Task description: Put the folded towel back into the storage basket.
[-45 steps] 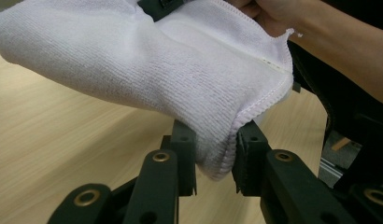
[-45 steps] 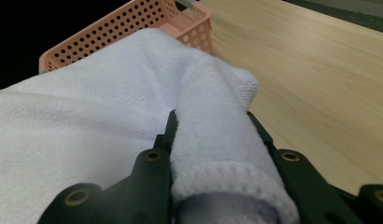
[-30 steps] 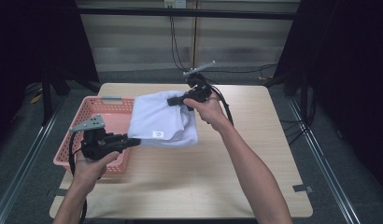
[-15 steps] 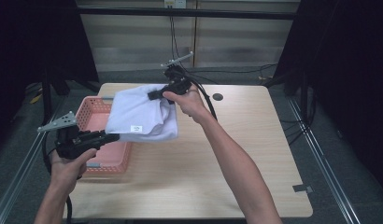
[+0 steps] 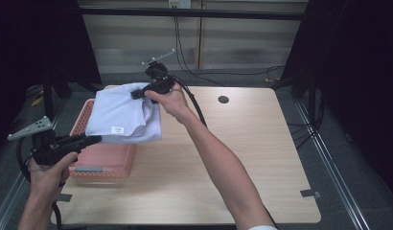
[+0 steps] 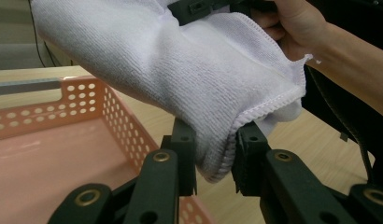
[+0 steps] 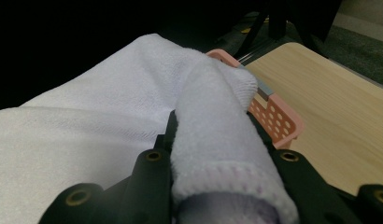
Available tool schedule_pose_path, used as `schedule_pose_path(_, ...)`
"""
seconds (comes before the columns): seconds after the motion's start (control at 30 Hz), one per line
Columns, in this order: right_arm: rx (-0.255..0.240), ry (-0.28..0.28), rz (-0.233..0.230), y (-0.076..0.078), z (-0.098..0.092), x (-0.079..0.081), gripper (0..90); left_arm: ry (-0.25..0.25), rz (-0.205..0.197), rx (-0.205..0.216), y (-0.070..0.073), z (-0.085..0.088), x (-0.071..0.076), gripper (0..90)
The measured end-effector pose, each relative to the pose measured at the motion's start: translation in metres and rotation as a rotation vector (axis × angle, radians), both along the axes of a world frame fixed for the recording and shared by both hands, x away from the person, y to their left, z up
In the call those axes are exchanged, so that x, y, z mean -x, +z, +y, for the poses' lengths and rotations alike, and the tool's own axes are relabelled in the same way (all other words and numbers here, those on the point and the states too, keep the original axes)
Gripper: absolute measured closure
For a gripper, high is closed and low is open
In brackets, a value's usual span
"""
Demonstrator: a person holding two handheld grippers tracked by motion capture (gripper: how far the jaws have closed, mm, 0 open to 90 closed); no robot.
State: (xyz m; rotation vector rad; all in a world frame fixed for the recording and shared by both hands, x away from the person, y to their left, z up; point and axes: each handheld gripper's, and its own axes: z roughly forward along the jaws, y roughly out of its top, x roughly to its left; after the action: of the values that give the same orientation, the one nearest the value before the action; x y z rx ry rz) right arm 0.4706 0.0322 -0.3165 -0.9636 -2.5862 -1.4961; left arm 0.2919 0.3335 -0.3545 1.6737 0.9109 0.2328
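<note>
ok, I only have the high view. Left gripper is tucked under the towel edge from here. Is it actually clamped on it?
Observer: Yes. In the left gripper view the left gripper has its pads pressed on a folded corner of the white towel.
Operator: And the right one?
Observer: The right gripper is shut on a thick rolled fold of the towel, seen along its own jaws.
Operator: Anything in the basket?
Observer: The part of the pink basket floor that the left gripper view shows is bare.
</note>
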Motion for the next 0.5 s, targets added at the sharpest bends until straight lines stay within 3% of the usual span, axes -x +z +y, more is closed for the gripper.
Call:
schedule_pose_path(0.4, 0.007, 0.005, 0.029, -0.014, 0.053, -0.005, 69.8, 0.1, 0.043, 0.004, -0.015, 0.047, 0.005, 73.7)
schedule_pose_path(0.5, 0.01, 0.007, 0.033, -0.019, 0.065, -0.004, 69.8, 0.121, 0.066, -0.013, -0.022, 0.056, 0.007, 73.7)
